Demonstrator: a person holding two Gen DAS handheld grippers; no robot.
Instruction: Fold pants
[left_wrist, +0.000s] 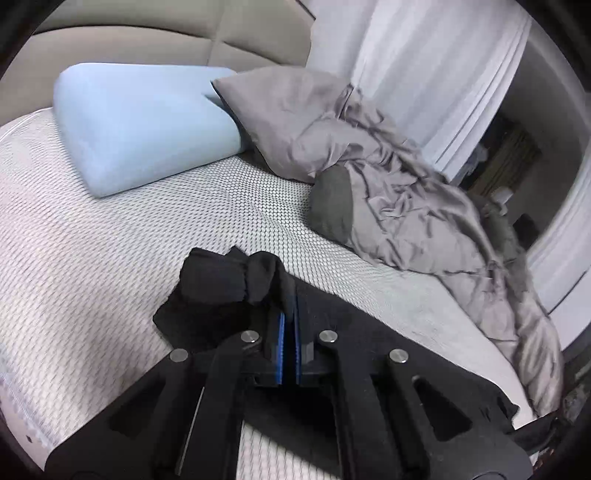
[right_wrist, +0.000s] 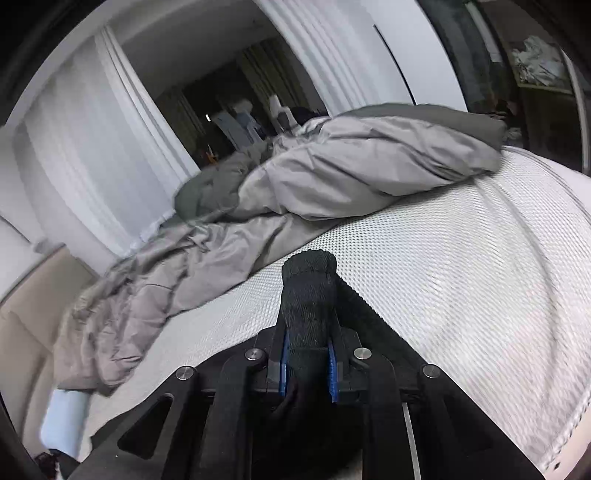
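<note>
The black pants (left_wrist: 221, 288) hang bunched from my left gripper (left_wrist: 289, 321), which is shut on a fold of the cloth between its blue pads. More of the black fabric (left_wrist: 399, 350) stretches off to the right over the bed. In the right wrist view my right gripper (right_wrist: 308, 363) is shut on a thick rolled band of the black pants (right_wrist: 310, 291), which sticks up past the fingertips. Both grippers are lifted above the white dotted mattress (left_wrist: 110, 258).
A light blue pillow (left_wrist: 144, 125) and a grey pillow (left_wrist: 280, 122) lie at the head of the bed by the beige headboard (left_wrist: 147, 40). A crumpled grey duvet (right_wrist: 295, 188) fills the far side of the mattress (right_wrist: 480, 277). White curtains (right_wrist: 92, 155) hang behind.
</note>
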